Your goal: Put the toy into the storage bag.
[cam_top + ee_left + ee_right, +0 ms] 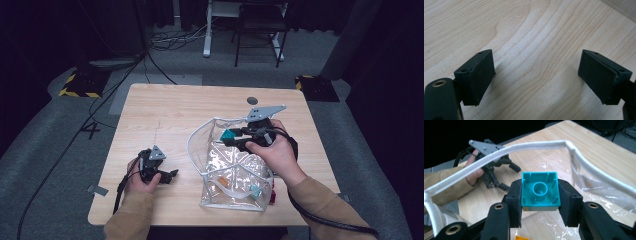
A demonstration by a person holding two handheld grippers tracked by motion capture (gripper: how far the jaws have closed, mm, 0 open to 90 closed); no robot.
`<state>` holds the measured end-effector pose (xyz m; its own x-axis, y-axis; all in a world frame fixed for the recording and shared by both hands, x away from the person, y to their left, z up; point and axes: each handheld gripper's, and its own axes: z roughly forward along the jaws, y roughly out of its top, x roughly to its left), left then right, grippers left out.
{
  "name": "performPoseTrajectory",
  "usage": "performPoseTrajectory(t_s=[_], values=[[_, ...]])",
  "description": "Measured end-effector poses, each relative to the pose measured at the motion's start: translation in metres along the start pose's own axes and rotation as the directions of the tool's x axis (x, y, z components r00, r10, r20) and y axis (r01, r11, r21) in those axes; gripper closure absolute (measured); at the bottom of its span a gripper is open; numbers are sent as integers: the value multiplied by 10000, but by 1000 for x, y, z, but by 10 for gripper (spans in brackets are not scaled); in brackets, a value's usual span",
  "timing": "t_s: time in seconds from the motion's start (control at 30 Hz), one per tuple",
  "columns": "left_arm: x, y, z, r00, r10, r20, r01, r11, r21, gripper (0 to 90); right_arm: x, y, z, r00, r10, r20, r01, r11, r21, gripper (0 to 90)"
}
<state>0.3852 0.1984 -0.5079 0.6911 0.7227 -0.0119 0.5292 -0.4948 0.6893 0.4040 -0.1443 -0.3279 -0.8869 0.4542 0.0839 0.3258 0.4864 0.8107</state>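
A clear plastic bag (235, 170) with a white rim (529, 146) stands open on the wooden table (165, 115). My right gripper (231, 136) is shut on a teal brick (540, 191), hollow underside toward its camera, just inside the bag's mouth. The same teal brick (228, 134) shows in the high view at the bag's upper edge. Inside the bag lie an orange brick (223, 182) and another teal piece (256, 190). My left gripper (169, 175) rests on the table left of the bag, its jaws wide apart over bare wood, pads (479, 77) holding nothing.
A dark round hole (252, 100) sits in the tabletop behind the bag. A dark red object (273, 195) lies by the bag's right bottom corner. Cables, a chair and a desk leg stand on the floor beyond the table.
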Motion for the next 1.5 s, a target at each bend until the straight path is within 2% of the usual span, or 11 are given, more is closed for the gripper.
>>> performPoseTrajectory(t_s=[0.27, 0.43, 0.6, 0.67, 0.77, 0.9, 1.13, 1.3, 1.5], values=[[0, 0, 0, 10000, -1, 3, 1, 10000, -1, 140, 1, -4, 6, 10000, 55, 70, -61, 9967, 814, 592], [0, 0, 0, 10000, 0, 1, 0, 10000, 0, 140, 3, -2, 8, 9998, -49, 185, 22, 9898, 1427, 592], [0, 0, 0, 10000, 1, 0, -1, 10000, 1, 140, 3, -2, 8, 9996, -26, 287, -22, 9861, 1663, 592], [0, 0, 0, 10000, 0, 2, 0, 10000, 2, 140, 3, -2, 8, 9997, -20, 257, -22, 9871, 1602, 585], [0, 0, 0, 10000, 0, 2, 0, 10000, 1, 140, 2, -2, 8, 9994, 83, 344, -127, 9913, 1312, 475], [0, 0, 0, 10000, 2, 4, -2, 10000, 1, 141, 2, -3, 5, 9993, 127, 345, -157, 9961, 867, 411], [0, 0, 0, 10000, 2, 4, -2, 10000, 2, 140, 3, 1, -9, 9986, -67, 527, 61, 9999, 106, 390], [0, 0, 0, 10000, 2, 0, -2, 10000, 0, 140, 4, 5, -28, 9970, -140, 767, 169, 9992, -365, 389], [0, 0, 0, 10000, 2, 1, -2, 10000, 3, 141, 1, 1, -47, 9941, -60, 1086, 132, 9977, -663, 387]])
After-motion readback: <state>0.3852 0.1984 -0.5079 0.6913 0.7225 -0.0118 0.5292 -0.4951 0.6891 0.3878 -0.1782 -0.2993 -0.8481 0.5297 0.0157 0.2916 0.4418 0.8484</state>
